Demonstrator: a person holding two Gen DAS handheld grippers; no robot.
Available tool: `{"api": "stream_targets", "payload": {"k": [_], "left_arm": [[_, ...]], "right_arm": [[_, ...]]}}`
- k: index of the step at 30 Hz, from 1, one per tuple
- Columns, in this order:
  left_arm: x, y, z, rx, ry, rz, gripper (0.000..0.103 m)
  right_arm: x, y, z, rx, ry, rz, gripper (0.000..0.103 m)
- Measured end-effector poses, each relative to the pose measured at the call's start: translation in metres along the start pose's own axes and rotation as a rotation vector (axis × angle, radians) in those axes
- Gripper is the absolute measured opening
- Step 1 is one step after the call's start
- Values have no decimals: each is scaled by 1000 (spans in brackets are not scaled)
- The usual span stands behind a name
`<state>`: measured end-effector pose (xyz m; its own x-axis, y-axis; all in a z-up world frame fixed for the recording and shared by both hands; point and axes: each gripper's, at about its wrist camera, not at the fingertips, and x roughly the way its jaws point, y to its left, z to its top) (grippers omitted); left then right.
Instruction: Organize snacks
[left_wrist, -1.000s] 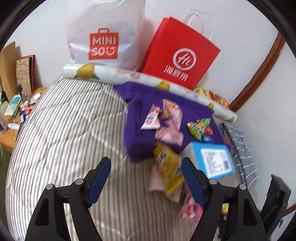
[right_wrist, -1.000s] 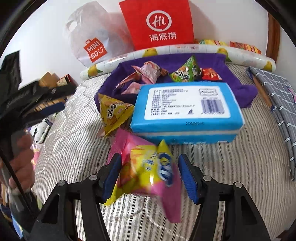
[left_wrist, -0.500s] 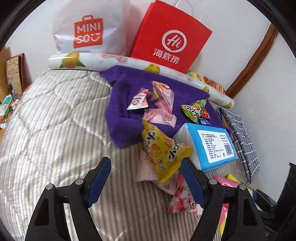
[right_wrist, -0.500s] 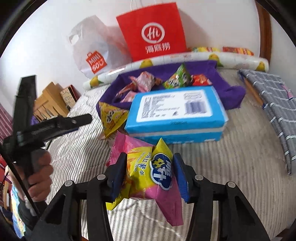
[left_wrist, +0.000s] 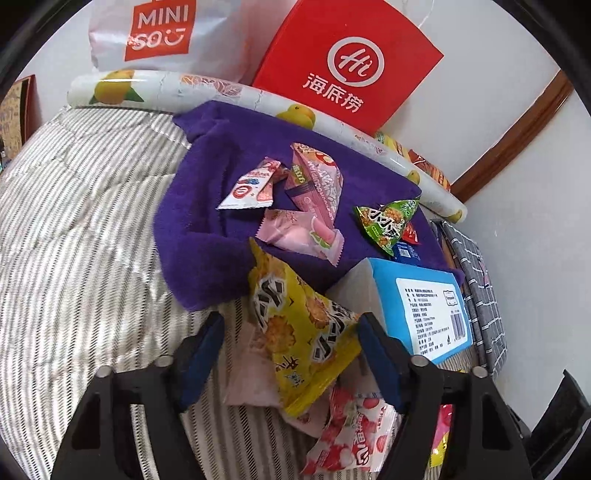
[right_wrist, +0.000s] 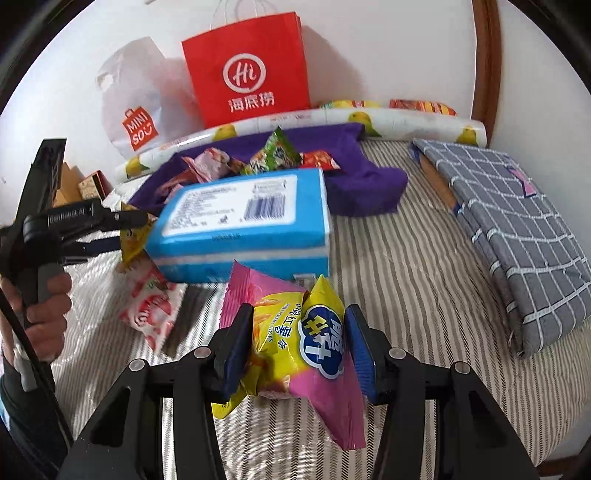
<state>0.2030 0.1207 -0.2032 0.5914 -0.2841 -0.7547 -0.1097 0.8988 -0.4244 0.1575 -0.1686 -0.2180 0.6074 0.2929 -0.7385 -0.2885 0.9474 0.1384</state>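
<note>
A: What has the right hand-held gripper (right_wrist: 299, 347) got?

B: A pink and yellow snack bag (right_wrist: 295, 350). Both blue pads press into its sides, so it is clamped, held over the striped bed cover (right_wrist: 406, 295) just in front of the blue tissue pack (right_wrist: 243, 221).

A: And the left hand-held gripper (left_wrist: 290, 350)?

B: Its jaws are closing around a yellow snack packet (left_wrist: 299, 336), which lies between them at the edge of the purple towel (left_wrist: 195, 221). The right pad sits at the packet's corner; the left pad shows a gap, so no grip there as far as I can see. In the right wrist view a hand (right_wrist: 40, 317) holds that gripper's handle at the left.

A: Where are the other snacks?

B: A red and white strawberry-print packet (left_wrist: 351, 435) lies on the bed under the yellow one. On the towel are several pink packets (left_wrist: 306, 229) close together, a green packet (left_wrist: 388, 221) to their right and a small red one (left_wrist: 410, 233) touching it.

A: Behind all that?

B: A rolled lemon-print sheet (left_wrist: 147, 83) along the wall, with a red paper bag (left_wrist: 347, 70) and a white Miniso bag (left_wrist: 159, 33) standing behind it. A grey checked cloth (right_wrist: 517, 221) lies at the right.
</note>
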Motion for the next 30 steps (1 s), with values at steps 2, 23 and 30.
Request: {"api": "stream_targets", "payload": {"k": [2,23,30], "left_arm": [[2,-3,-1,7,9,-15,55],[-52,-16,-26,55,-49,-2,44],[-67,-36,-47,90,-51,-15,44]], "right_arm": [[1,-1,-2,-4,-3,4,50],[-28,2,4,-2,-67,28,50],[-43,3,9,-10,-90,27,50]]}}
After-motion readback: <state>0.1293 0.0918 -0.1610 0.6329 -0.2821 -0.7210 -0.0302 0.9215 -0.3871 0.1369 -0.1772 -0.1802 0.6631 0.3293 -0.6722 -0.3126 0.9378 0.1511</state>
